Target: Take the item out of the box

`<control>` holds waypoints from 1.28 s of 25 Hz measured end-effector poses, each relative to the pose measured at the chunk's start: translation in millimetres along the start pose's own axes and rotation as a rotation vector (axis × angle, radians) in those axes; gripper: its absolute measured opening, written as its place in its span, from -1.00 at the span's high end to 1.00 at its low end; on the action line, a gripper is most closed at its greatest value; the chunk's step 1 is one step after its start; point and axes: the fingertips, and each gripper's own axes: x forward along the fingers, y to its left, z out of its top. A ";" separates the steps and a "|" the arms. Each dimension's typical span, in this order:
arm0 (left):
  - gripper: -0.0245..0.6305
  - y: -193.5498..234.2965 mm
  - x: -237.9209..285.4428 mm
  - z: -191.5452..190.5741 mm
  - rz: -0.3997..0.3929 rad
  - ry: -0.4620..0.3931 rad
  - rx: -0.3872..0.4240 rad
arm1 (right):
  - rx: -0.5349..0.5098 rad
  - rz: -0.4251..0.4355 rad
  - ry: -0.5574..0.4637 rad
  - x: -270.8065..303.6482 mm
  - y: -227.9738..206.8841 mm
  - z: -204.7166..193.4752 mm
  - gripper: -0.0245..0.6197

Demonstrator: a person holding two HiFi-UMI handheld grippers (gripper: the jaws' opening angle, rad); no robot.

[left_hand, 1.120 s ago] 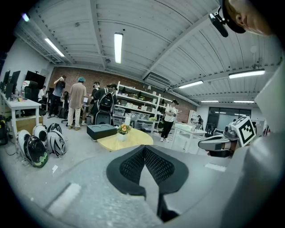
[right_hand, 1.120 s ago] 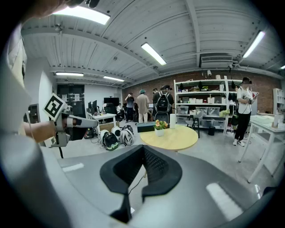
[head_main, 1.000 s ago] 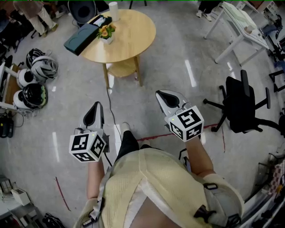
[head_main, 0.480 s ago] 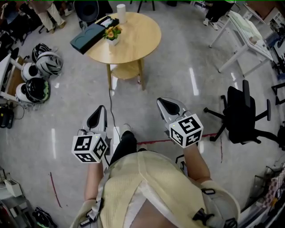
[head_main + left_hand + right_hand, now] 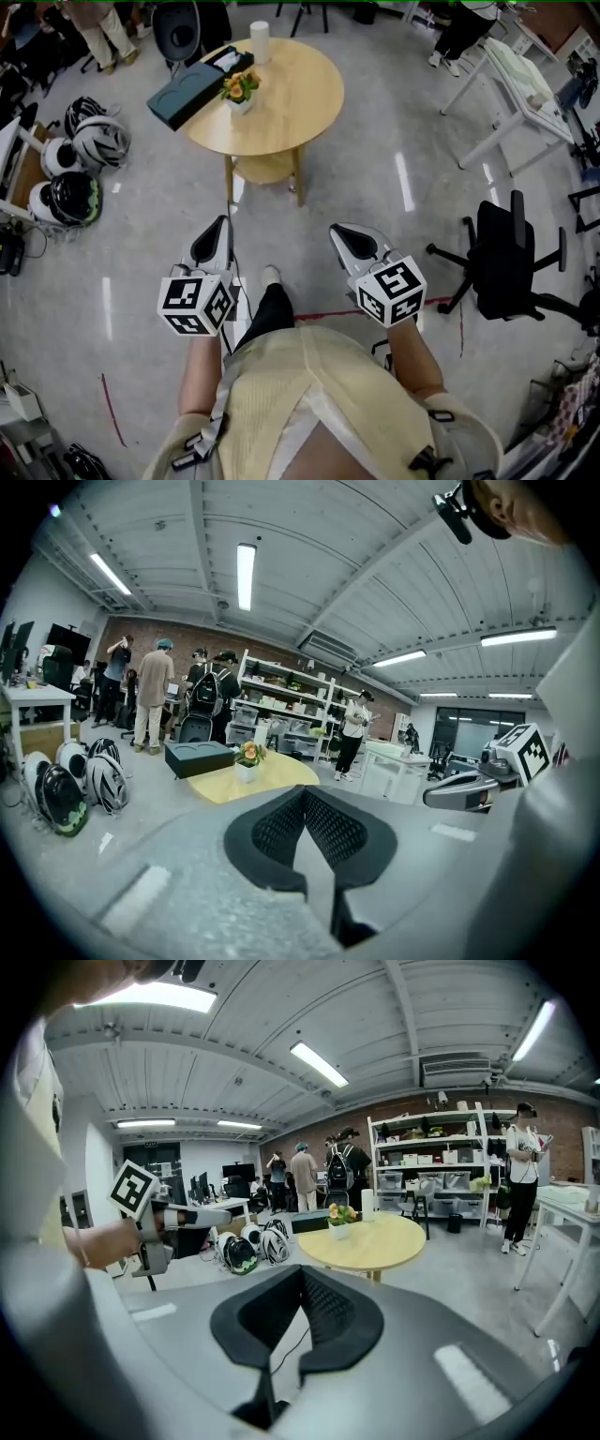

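Note:
A dark, flat box (image 5: 192,91) lies on the left side of a round wooden table (image 5: 291,103), partly over its edge. Beside it stand a small flower pot (image 5: 240,89) and a white cylinder (image 5: 260,41). I cannot see into the box. My left gripper (image 5: 214,234) and right gripper (image 5: 344,236) hang over the floor, well short of the table, both shut and empty. In the left gripper view the box (image 5: 199,758) sits far beyond the shut left gripper (image 5: 305,795). The right gripper view has the table (image 5: 375,1241) ahead of the shut right gripper (image 5: 302,1275).
Several helmets (image 5: 80,155) lie on the floor at the left. A black office chair (image 5: 506,253) stands at the right and a white table (image 5: 525,84) at the far right. A cable (image 5: 231,211) runs along the floor from the table. People stand by shelves (image 5: 155,696) at the back.
The round table has slid a little lower and nearer in the head view. Both grippers keep their pose in front of the body, still shut.

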 end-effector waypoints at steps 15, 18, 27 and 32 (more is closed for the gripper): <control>0.93 89.5 68.4 22.4 0.016 0.025 0.004 | -0.123 0.086 0.002 121.7 -47.7 73.3 0.90; 0.93 110.0 78.7 29.7 0.007 0.022 -0.017 | -0.148 0.115 0.035 150.3 -50.1 85.4 0.82; 0.93 144.9 106.8 52.5 0.027 0.020 -0.010 | -0.169 0.188 0.057 213.6 -66.5 120.8 0.66; 0.93 154.9 123.7 61.2 0.067 0.018 -0.006 | -0.202 0.259 0.047 247.5 -93.2 149.6 0.57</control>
